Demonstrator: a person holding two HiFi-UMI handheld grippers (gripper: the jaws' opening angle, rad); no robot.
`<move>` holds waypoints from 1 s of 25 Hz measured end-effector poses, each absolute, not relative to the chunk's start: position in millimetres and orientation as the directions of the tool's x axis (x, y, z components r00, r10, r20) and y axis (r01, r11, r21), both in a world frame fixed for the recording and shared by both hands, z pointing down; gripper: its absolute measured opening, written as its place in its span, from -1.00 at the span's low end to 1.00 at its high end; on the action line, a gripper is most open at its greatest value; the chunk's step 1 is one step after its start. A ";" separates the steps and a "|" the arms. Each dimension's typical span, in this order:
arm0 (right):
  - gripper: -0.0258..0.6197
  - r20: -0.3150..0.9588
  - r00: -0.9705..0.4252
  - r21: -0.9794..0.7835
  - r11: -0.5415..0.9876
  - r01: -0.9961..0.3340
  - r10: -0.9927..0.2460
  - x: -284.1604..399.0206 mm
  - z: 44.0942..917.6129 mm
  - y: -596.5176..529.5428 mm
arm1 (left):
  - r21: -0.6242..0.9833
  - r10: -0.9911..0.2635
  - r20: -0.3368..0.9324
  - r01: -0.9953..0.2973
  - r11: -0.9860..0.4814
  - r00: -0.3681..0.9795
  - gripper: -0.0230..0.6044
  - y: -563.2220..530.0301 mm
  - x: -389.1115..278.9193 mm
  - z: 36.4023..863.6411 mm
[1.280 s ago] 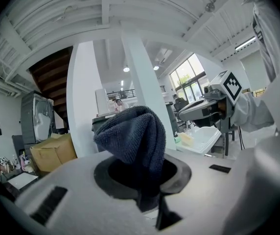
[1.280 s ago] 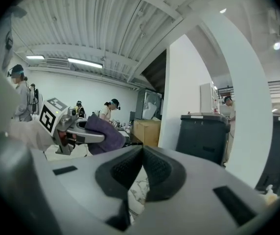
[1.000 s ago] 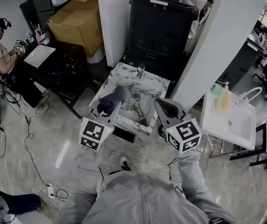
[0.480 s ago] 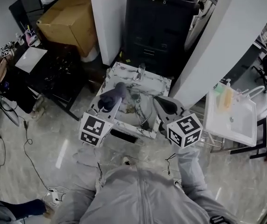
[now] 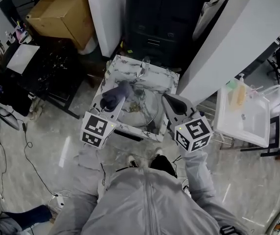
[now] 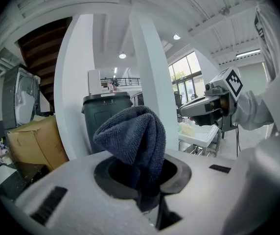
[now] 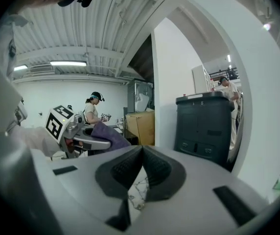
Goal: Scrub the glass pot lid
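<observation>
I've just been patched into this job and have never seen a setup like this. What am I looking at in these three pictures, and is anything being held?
There is no robot here. A person holds a hand-held gripper in each hand, and the marker cubes are part of those. The head view looks down from the person's head. The other two views ride on the grippers and look along their jaws. The left hand-held gripper is clamped on a dark blue cloth. The right hand-held gripper is shut and empty. Below them stands a marble-patterned basin, and what looks like the glass lid lies in it.
</observation>
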State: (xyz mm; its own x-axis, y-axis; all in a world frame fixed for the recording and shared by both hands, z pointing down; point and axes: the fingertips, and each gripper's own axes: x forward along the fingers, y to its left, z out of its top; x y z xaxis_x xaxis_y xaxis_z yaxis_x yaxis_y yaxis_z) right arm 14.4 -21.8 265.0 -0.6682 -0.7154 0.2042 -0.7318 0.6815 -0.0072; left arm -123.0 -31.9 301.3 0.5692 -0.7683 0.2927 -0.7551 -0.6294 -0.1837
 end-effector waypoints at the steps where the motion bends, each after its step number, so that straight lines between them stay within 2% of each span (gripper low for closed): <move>1: -0.83 0.213 -0.666 -0.015 0.679 -0.734 -0.715 16.5 268.6 -26.4 | -0.175 -0.766 0.303 -0.756 -0.630 0.568 -0.71 -34.9 -120.9 305.1; 25: -0.83 0.304 -0.805 -0.154 0.808 -0.569 -0.509 68.0 331.7 -113.0 | -0.096 -0.809 0.453 -0.882 -0.462 0.375 -0.71 -100.7 -87.4 368.1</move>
State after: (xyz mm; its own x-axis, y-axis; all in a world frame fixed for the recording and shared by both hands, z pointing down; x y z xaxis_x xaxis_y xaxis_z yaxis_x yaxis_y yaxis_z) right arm 68.0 -113.0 331.7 -0.8051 -0.5091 0.3044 -0.5690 0.8078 -0.1539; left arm -87.4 -100.7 368.1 0.3747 -0.8091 0.4528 -0.8816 -0.4621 -0.0961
